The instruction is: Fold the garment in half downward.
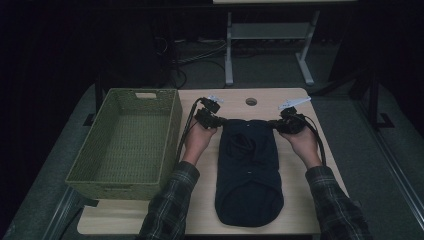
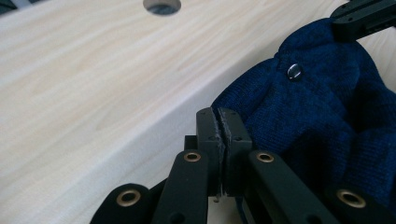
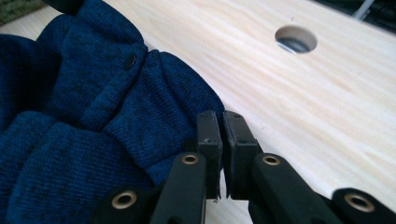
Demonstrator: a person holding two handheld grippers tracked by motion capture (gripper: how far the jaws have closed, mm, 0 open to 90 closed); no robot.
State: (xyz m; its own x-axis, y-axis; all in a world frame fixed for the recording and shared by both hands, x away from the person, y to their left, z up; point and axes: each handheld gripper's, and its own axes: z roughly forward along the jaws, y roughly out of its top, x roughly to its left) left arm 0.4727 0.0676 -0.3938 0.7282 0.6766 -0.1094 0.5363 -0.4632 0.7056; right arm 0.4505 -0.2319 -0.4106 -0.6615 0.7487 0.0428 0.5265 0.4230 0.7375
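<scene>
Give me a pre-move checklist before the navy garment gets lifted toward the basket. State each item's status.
1. Left tongs closed at the far left corner of the navy garment: ok; the jaws stand together.
2. Cloth actually caught in the left tongs: cannot tell; the knit lies right beside the jaws, with none seen between them.
3. Right tongs closed at the far right corner: ok; a thin slit remains between the jaws.
4. Cloth caught in the right tongs: cannot tell, for the same reason.
5. Green woven basket ready to receive: ok; it stands left of the garment with nothing inside.
6. Garment free of other objects: ok; it lies flat on the wooden table.
</scene>
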